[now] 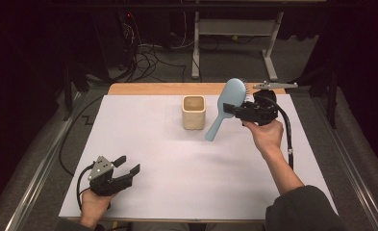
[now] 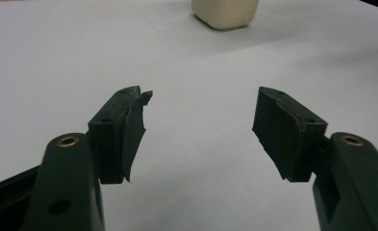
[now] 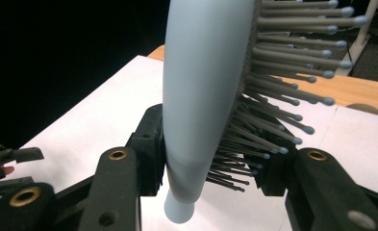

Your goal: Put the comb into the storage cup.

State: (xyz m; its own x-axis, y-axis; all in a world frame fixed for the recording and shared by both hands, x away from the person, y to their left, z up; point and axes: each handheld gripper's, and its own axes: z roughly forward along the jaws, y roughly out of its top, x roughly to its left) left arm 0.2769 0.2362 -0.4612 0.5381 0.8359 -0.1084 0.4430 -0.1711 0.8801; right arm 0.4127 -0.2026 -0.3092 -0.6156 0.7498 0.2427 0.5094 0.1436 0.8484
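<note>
A light-blue hairbrush [image 1: 234, 91] is held in the air to the right of a beige cup [image 1: 194, 112], head up and handle slanting down-left toward the white mat. My right gripper [image 1: 232, 109] is shut on it where head and handle meet. In the right gripper view the brush [image 3: 206, 86] stands between the jaws of the right gripper [image 3: 210, 168], smooth back against one pad, bristles against the other. My left gripper [image 1: 129, 164] rests open at the near left of the mat. Nothing lies between the jaws of the left gripper [image 2: 201, 130], and the cup [image 2: 225, 12] stands far ahead of them.
A white mat [image 1: 177, 168] covers the wooden table [image 1: 167, 89]. Behind the table stand a desk frame [image 1: 234, 29] and loose cables [image 1: 148, 57] on the floor. The right gripper's cable [image 1: 288, 134] hangs beside the forearm.
</note>
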